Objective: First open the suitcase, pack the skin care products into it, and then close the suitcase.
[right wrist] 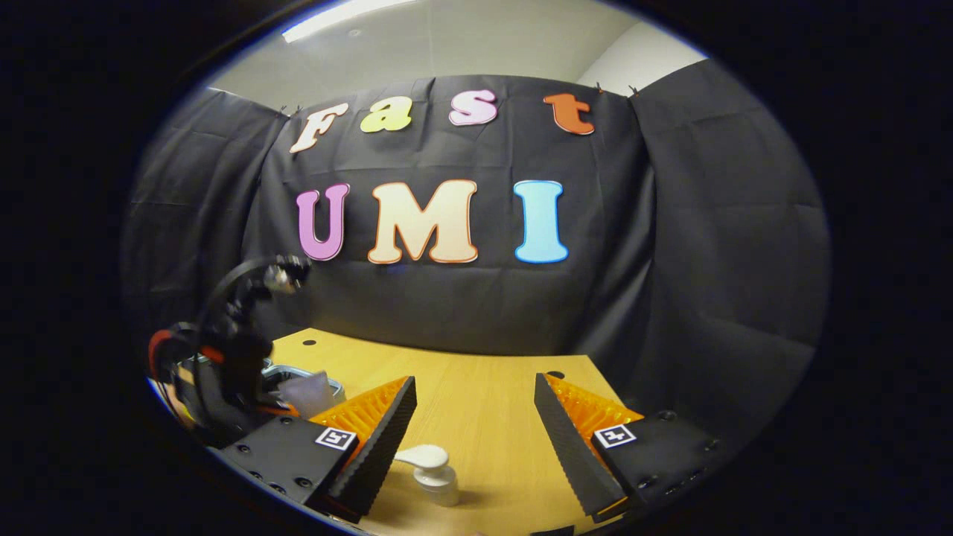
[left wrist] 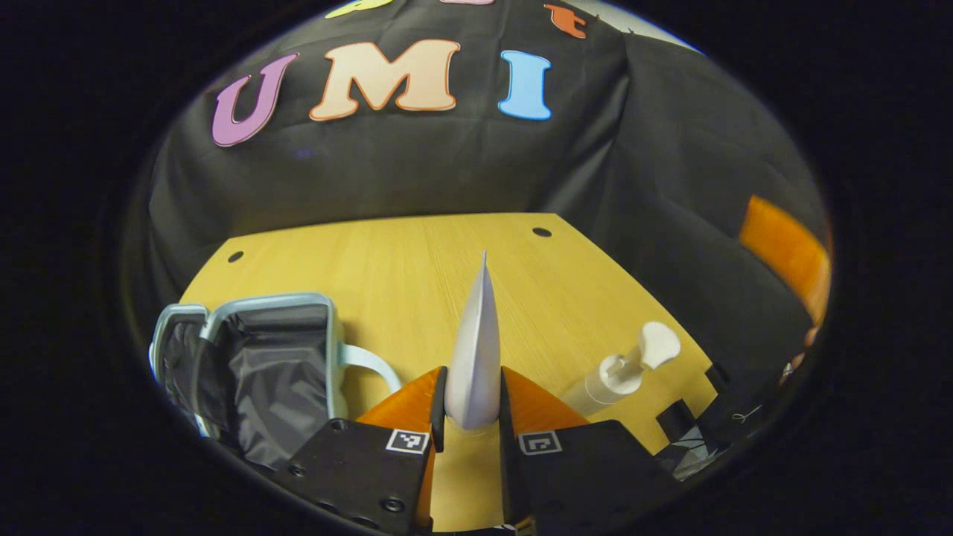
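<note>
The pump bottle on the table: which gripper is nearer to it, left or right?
Right. The right gripper hangs open just above the pump bottle, whose head sits between its fingers. The left gripper, shut on a white tube, is off to the bottle's side.

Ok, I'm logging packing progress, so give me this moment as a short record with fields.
suitcase: open, dark lining showing, on the wooden table
left gripper: shut on a white tube, held upright above the table
right gripper: open, above the pump bottle
pump bottle: standing on the table, not yet packed
</note>
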The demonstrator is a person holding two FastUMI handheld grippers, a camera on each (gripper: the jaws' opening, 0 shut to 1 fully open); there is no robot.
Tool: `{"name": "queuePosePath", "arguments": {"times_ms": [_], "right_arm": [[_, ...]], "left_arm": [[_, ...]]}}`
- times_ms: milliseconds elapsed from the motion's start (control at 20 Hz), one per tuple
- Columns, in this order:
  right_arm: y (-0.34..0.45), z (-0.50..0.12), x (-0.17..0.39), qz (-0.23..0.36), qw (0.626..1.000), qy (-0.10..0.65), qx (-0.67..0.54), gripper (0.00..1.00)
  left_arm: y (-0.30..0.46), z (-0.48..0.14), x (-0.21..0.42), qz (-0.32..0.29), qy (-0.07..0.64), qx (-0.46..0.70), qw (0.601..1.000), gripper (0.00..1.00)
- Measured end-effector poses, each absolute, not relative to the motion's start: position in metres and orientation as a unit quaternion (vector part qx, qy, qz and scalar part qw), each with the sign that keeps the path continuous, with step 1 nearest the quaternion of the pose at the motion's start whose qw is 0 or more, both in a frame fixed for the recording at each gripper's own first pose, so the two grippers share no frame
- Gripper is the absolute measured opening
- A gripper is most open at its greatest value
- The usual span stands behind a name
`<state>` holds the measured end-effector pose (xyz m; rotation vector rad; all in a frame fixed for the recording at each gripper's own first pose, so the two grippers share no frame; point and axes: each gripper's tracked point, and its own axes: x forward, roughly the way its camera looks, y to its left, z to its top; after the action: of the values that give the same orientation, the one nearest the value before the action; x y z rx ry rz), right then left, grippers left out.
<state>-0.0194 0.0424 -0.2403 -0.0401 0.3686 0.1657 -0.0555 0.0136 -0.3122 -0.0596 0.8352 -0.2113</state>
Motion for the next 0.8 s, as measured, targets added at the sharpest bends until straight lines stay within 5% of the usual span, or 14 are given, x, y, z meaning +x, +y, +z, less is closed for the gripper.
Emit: {"name": "queuePosePath", "arguments": {"times_ms": [800], "right_arm": [[0.076, -0.430, -0.056, 0.101, 0.934, 0.336, -0.069, 0.99]], "left_arm": [[0.134, -0.247, -0.070, -0.020, 0.380, -0.023, 0.924, 0.29]]}}
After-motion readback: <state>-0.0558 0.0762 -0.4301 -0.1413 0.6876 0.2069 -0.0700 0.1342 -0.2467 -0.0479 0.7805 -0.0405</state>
